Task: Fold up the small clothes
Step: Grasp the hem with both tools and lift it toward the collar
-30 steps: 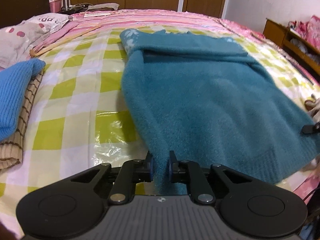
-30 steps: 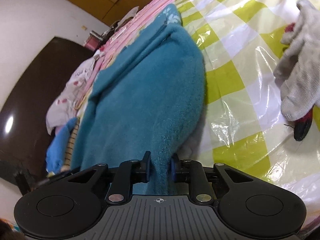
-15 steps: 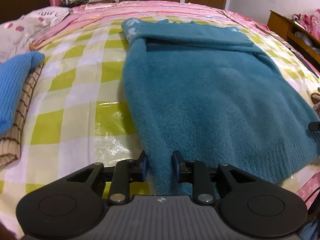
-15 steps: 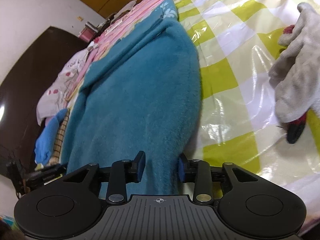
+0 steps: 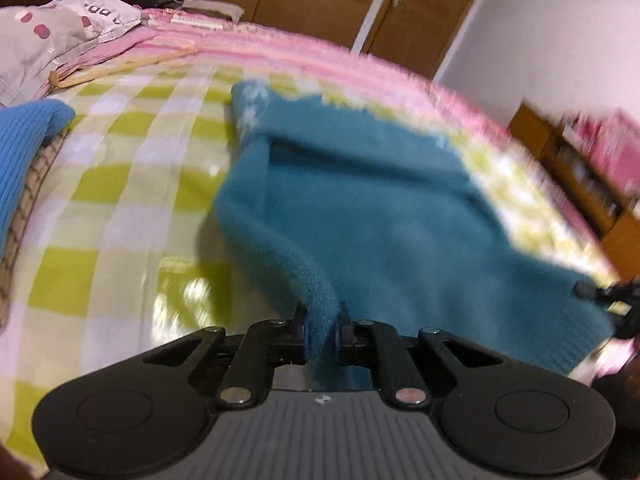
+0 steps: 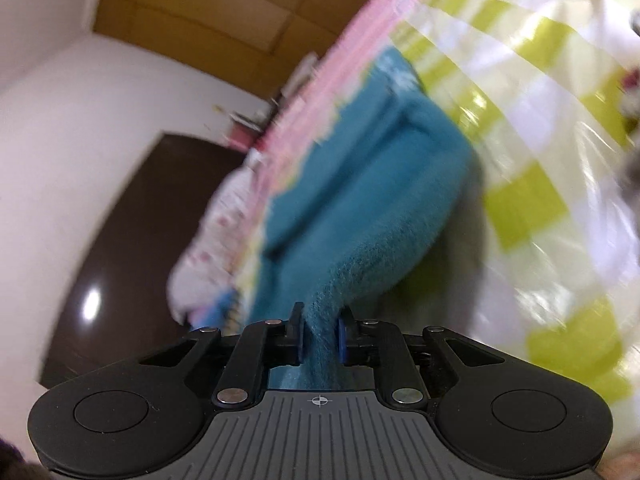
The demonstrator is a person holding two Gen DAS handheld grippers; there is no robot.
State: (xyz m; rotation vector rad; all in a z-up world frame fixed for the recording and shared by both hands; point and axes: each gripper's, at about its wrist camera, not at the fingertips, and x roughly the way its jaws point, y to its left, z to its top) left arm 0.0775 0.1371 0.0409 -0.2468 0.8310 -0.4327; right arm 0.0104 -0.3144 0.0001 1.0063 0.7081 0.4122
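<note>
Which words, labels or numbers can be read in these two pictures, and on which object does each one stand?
"APP", purple letters seen upside down and partly cut off by a fold, on the grey spotted pillow.
The pale marks on the teal sweater are too blurred to read.
The right wrist view shows no readable text.

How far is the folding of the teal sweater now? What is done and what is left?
Done: the sleeves look folded in across the top of the sweater. In hand: the left gripper and the right gripper, whose jaws have just been closing, are each shut on a bottom corner, and the hem hangs above the bed. Left: probably carrying the hem to the collar and smoothing the fold.
</note>
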